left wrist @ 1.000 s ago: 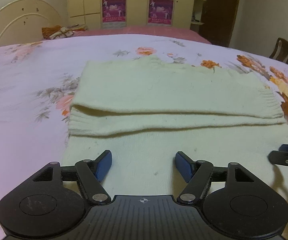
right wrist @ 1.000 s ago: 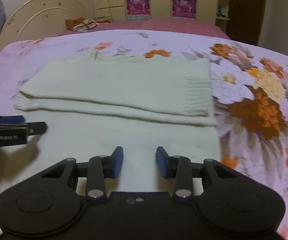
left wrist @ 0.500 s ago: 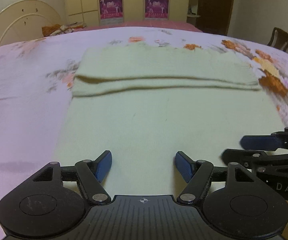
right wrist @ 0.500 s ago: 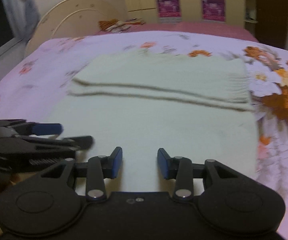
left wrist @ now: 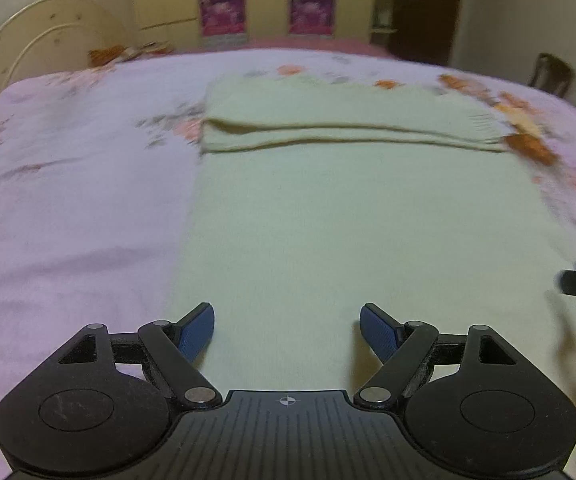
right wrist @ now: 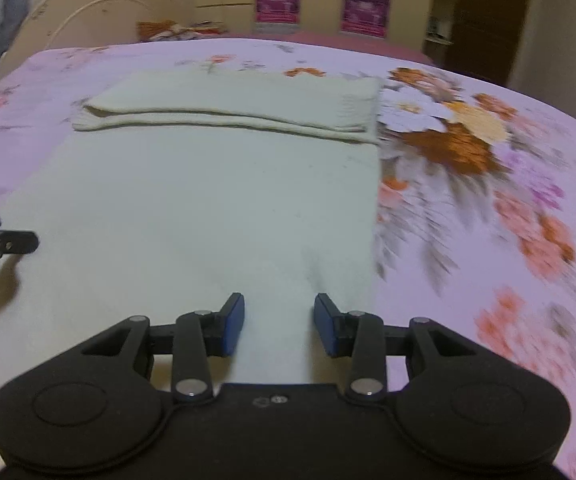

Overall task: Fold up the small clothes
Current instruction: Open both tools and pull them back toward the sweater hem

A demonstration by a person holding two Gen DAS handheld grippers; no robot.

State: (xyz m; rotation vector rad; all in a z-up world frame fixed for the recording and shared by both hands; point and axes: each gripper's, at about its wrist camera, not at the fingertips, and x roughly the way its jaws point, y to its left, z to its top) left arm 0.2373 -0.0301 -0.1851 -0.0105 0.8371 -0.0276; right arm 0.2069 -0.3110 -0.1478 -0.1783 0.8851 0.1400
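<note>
— What am I working with here?
— I see a cream knit sweater, soft and matt, ribbed at its cuff, on a smooth floral cotton-looking bedsheet.
— And my tools?
— Matt black plastic left gripper, textured blue pads, shiny metal pivots.

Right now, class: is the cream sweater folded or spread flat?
Partly folded: the cream sweater has its far part doubled over; the near part lies flat.

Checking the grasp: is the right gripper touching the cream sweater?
Cannot tell: the right gripper is open above the cream sweater, but neither view shows contact or gap.
</note>
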